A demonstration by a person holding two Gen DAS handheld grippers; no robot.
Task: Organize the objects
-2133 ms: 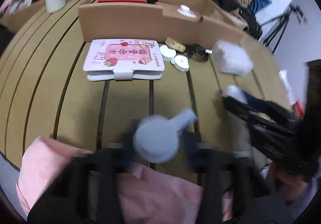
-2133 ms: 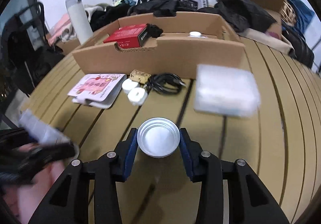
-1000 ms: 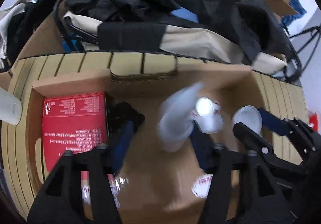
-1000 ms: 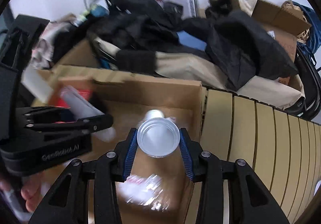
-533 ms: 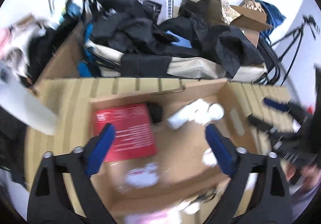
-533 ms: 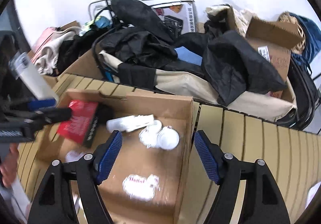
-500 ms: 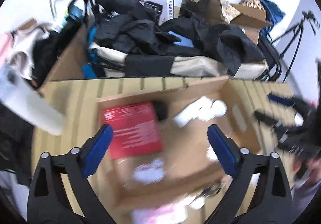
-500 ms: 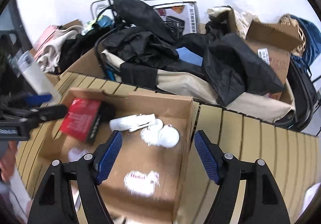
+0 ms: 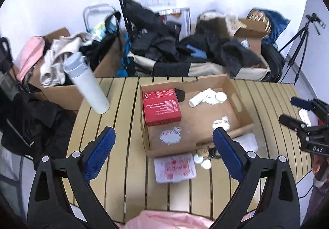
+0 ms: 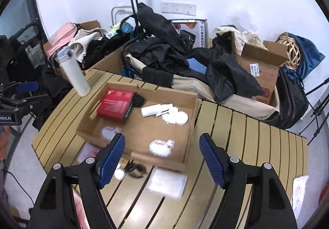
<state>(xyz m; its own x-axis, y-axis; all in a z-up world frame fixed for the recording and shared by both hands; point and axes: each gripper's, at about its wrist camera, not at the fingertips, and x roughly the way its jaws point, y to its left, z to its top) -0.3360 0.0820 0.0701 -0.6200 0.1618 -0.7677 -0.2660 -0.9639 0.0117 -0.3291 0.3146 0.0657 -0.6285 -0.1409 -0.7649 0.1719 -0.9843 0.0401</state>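
An open cardboard box (image 9: 236, 93) (image 10: 191, 126) on the slatted table holds a red carton (image 9: 161, 106) (image 10: 116, 103), a white bottle (image 9: 198, 98) (image 10: 154, 110) lying on its side and a round white jar (image 9: 220, 96) (image 10: 178, 118) beside it. My left gripper (image 9: 163, 132) hovers high above the box, its jaws opening with nothing between them. My right gripper (image 10: 161, 138) is also above the box, open and empty. In front of the box lie a pink-and-white case (image 9: 174, 167), small white caps (image 9: 202, 162), a black cable (image 10: 135, 168) and a clear plastic box (image 10: 166, 182).
A white thermos (image 9: 86, 83) (image 10: 72, 70) stands at the table's far left corner. Dark clothes and bags (image 9: 164, 50) are piled behind the table, with a tripod (image 9: 298, 44) at the right. A pink sleeve (image 9: 164, 220) shows at the bottom edge.
Both grippers opened and let go of the white bottle and the round jar, which now lie in the box. Both hands then rose and drew back from the box.
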